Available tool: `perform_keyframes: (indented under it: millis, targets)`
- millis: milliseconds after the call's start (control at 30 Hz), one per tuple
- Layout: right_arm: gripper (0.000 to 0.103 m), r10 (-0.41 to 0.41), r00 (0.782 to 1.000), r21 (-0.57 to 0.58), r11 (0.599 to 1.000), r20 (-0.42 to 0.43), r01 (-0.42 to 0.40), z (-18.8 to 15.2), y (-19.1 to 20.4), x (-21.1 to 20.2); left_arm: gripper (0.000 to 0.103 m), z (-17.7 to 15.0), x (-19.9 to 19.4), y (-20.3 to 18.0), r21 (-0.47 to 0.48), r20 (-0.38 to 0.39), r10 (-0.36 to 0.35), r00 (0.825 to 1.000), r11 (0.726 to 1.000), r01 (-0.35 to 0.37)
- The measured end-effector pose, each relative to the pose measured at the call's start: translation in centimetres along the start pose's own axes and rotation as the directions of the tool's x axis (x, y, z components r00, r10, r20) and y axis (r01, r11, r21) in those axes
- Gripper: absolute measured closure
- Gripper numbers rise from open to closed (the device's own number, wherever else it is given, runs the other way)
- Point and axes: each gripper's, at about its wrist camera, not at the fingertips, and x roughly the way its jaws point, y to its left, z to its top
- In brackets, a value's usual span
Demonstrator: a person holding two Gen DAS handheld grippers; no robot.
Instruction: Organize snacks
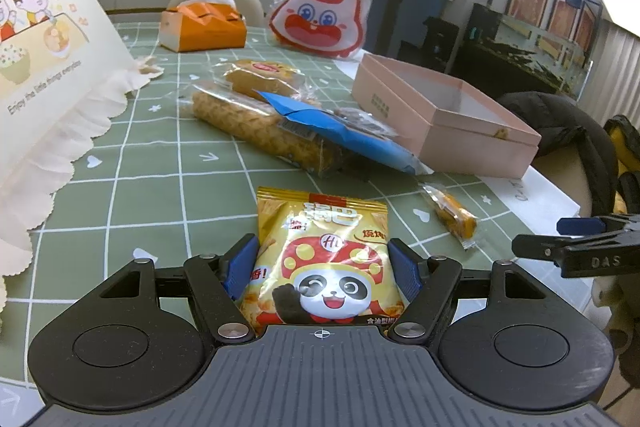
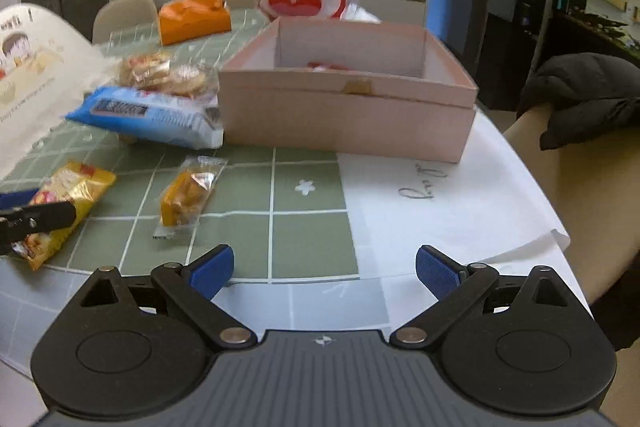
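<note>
Left gripper grasps the panda bag; right gripper hangs released. Box holds little, so most snacks, wafers included, remain outside.

Green-check table w/ pink box, snack packs, orange tissue box.

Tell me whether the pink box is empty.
Not empty. The pink box stands open, and the right wrist view shows something red and white inside, mostly hidden by its wall.
</note>
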Motion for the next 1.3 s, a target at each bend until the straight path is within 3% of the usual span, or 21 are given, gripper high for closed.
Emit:
perform_keyframes:
  millis: [133,300,400,633,800,900,1000,1100,1300]
  targets:
    - [0.005,0.081,0.997,-0.064,0.995,0.002,-0.081,0.1,1.8,-0.1,0.027,-0.1,0.0,0.1,-0.008,0.003,0.001,1.000,1.000,-0.001]
    - [0.007,0.111,0.994,-0.103,0.988,-0.022,-0.113,1.6,4.1,1.6,0.027,-0.1,-0.1,0.0,-0.015,0.004,0.002,1.000,1.000,-0.002]
    - [0.016,0.133,0.990,-0.071,0.988,-0.057,-0.136,2.6,4.5,3.0,0.027,-0.1,-0.1,0.0,-0.018,0.005,-0.001,1.000,1.000,0.001]
    - [0.033,0.139,0.989,-0.098,0.985,-0.044,-0.143,2.4,4.9,2.8,0.027,-0.1,-0.1,0.1,-0.019,0.006,-0.001,1.000,1.000,0.001]
    - [0.033,0.167,0.983,-0.171,0.969,-0.071,-0.177,1.3,5.0,1.0,0.027,-0.1,-0.1,-0.1,-0.018,0.005,0.001,1.000,1.000,-0.001]
    - [0.033,0.149,0.988,-0.184,0.971,-0.048,-0.155,0.7,4.6,-0.3,0.027,-0.1,-0.1,-0.1,-0.013,0.004,0.007,1.000,1.000,-0.007]
    - [0.032,0.129,0.991,-0.154,0.979,-0.045,-0.135,0.8,4.0,-0.5,0.027,-0.1,-0.1,-0.2,-0.011,0.004,0.011,1.000,1.000,-0.011]
    - [0.031,0.163,0.984,-0.067,0.984,-0.071,-0.168,1.7,3.5,0.4,0.027,-0.1,-0.1,-0.2,-0.014,0.005,0.009,1.000,1.000,-0.009]
    - [0.031,0.143,0.989,-0.022,0.989,-0.040,-0.144,4.1,5.6,3.0,0.027,-0.1,-0.1,-0.2,-0.011,0.004,0.012,1.000,1.000,-0.012]
